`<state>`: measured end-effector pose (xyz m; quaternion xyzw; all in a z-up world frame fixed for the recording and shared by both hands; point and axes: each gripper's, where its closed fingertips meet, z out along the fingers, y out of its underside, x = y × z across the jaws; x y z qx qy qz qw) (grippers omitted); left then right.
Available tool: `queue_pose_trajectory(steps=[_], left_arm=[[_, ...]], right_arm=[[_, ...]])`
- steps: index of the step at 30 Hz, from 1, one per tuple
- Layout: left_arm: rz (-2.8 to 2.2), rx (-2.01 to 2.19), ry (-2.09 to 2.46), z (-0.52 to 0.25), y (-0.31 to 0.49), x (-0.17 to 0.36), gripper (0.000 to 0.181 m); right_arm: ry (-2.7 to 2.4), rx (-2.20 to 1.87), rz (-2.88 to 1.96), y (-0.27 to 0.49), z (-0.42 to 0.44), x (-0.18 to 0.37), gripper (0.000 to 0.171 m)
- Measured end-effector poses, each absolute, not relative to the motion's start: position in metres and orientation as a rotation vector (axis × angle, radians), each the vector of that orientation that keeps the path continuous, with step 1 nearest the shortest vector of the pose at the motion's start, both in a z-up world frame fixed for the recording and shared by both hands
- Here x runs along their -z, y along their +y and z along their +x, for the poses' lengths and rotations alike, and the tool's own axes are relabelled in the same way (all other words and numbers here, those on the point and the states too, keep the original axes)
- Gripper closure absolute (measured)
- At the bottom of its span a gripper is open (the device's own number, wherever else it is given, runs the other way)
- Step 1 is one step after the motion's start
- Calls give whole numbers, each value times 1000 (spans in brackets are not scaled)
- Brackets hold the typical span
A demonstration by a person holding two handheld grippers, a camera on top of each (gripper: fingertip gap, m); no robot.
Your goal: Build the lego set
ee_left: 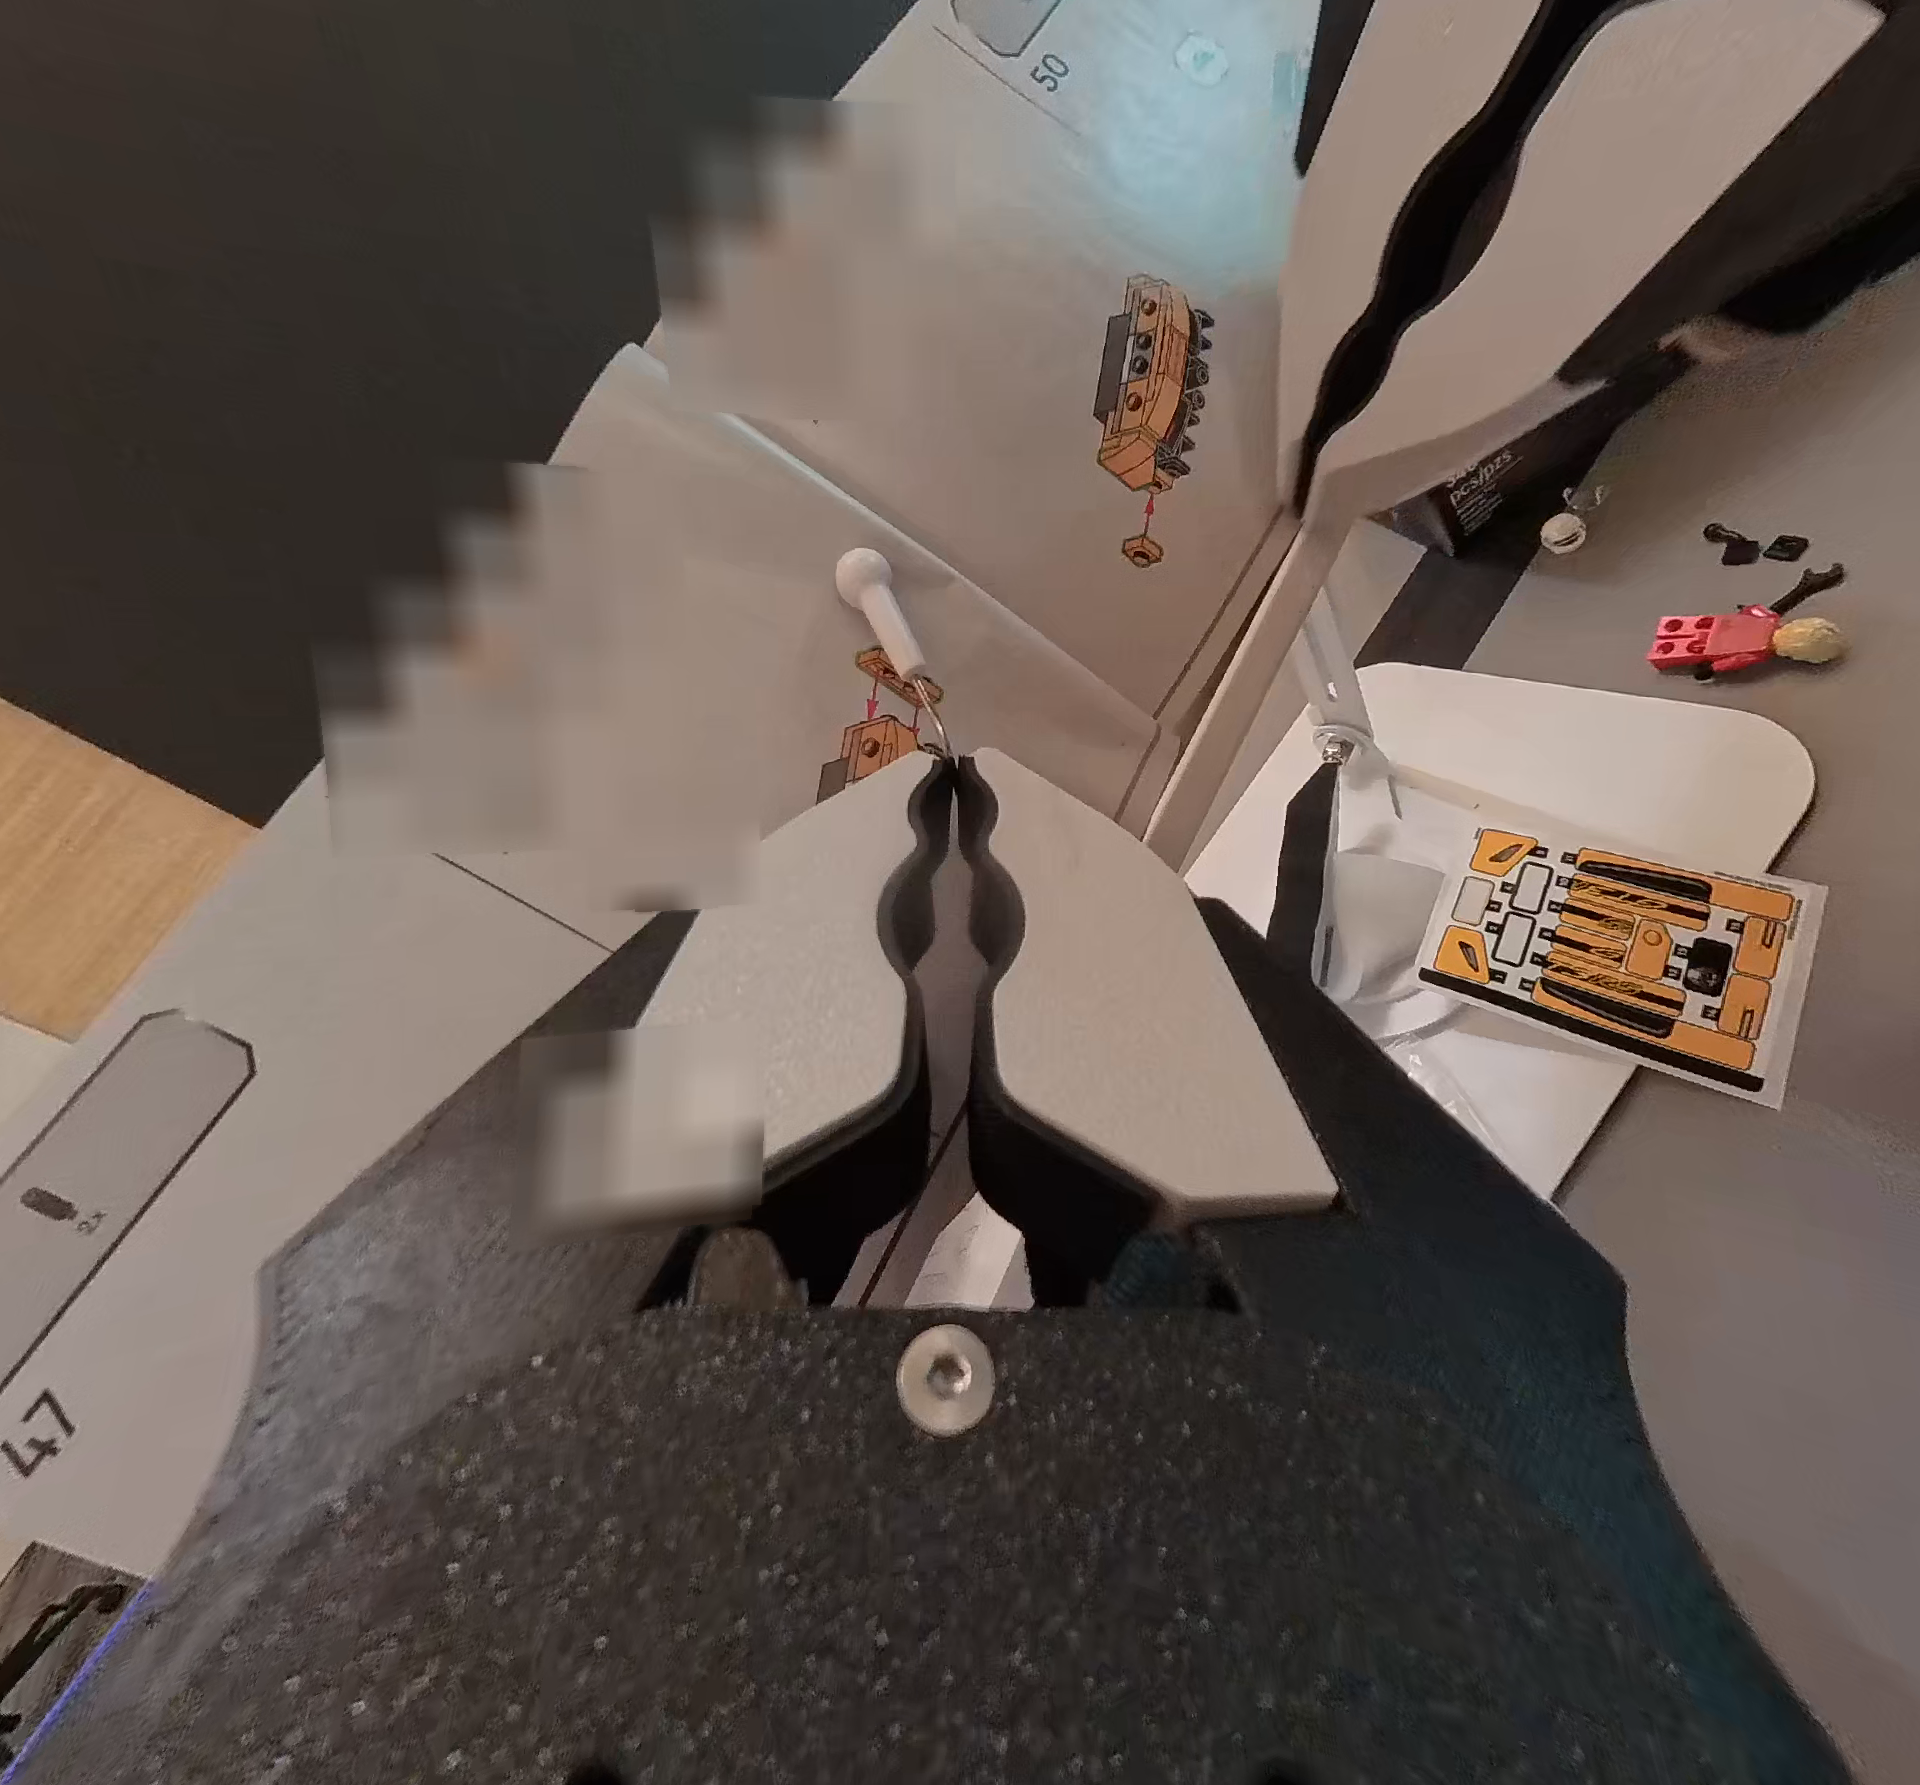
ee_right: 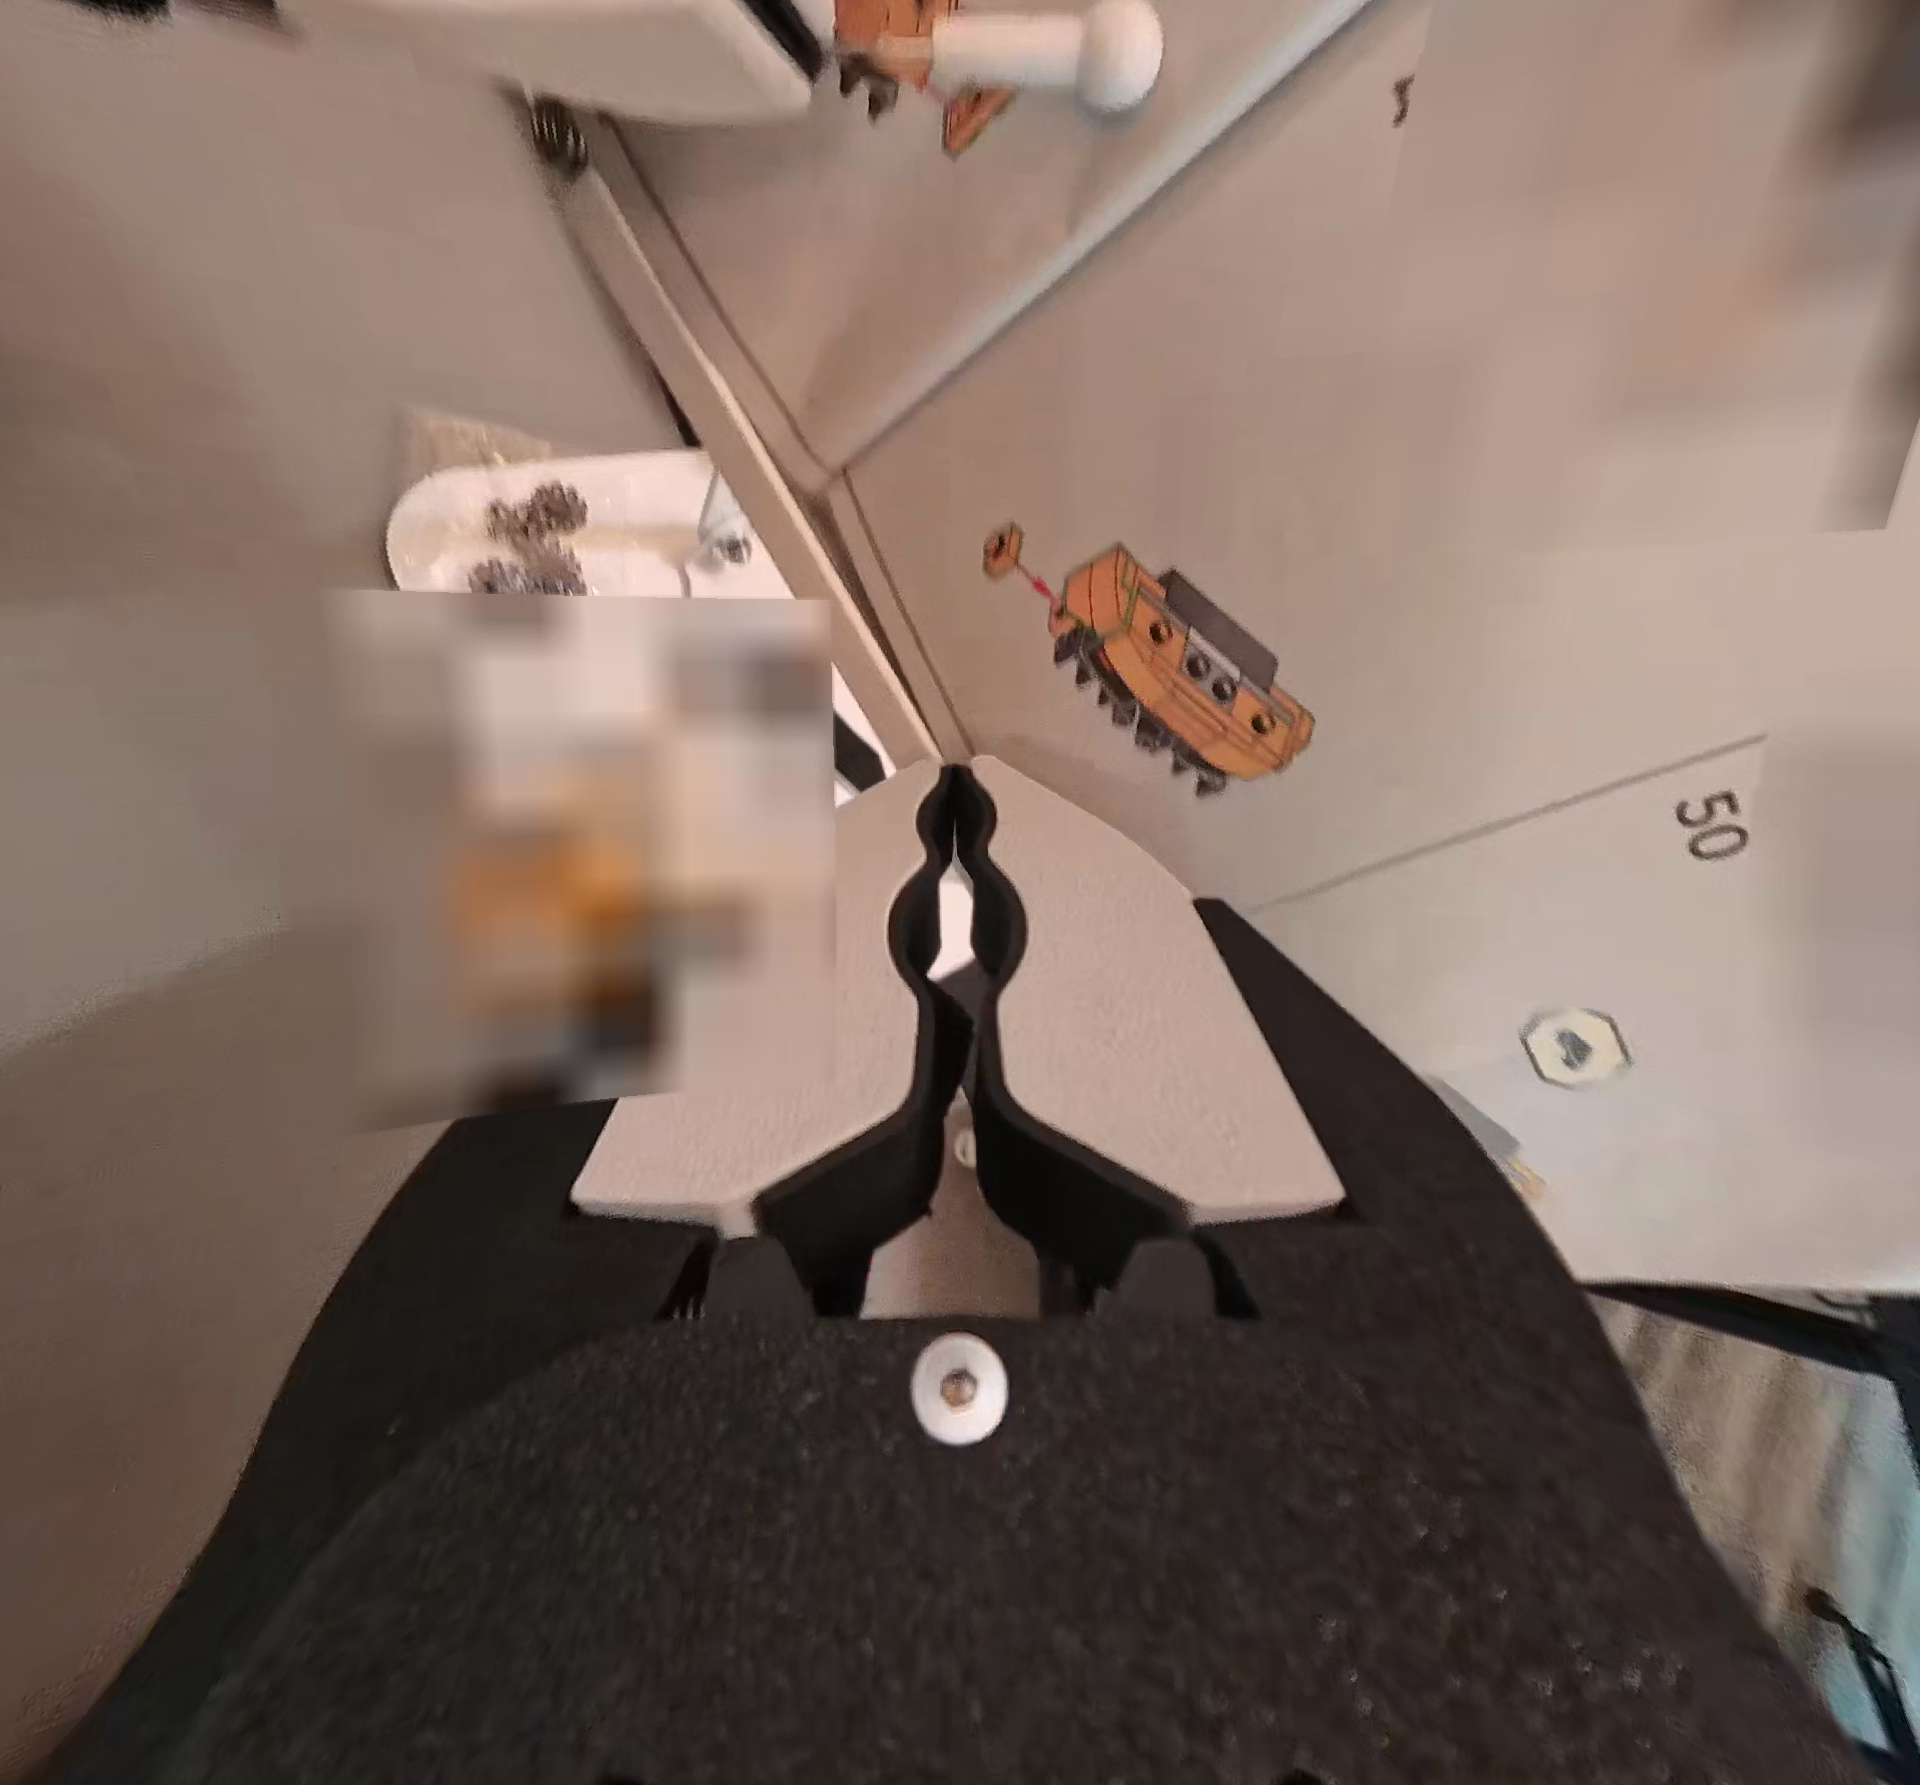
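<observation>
Left wrist: the left gripper (ee_left: 954, 764) pinches the white pin's (ee_left: 883, 613) ring against the instruction booklet (ee_left: 1039, 333), with loose Lego pieces (ee_left: 1745, 639) well off on the table (ee_left: 1714, 1320); right wrist: the right gripper (ee_right: 956, 774), closed at the page edge, could crease paper if it pulls while the page is pinned.

Grey tabletop (ee_left: 1714, 1320) under everything, with a strip of pale wooden floor (ee_left: 94, 862) beyond its far edge. Dark wall (ee_left: 312, 177) behind.

left gripper (ee_left: 954, 764): grey fingers | wavy black pads | black textured body | silver screw
</observation>
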<state>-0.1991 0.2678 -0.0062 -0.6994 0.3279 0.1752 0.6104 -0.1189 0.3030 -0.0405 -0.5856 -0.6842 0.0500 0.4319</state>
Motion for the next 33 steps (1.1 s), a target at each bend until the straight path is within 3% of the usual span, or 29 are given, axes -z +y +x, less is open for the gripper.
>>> queue_pose_trajectory(steps=[15,18,24,33], left_arm=[[-1569,-593,819,-196,264,6,179],[-1537,-666,879,-191,260,8,169],[-1434,-663,907,-172,241,-5,166],[-1564,-266,624,-181,210,16,169]], right_arm=[[-1580,-214,-1570,324,-74,43,171],[-1530,-273,-1564,324,-71,36,171],[-1338,-382,-1552,334,-52,15,171],[-997,-585,-1636,373,-9,6,110]])
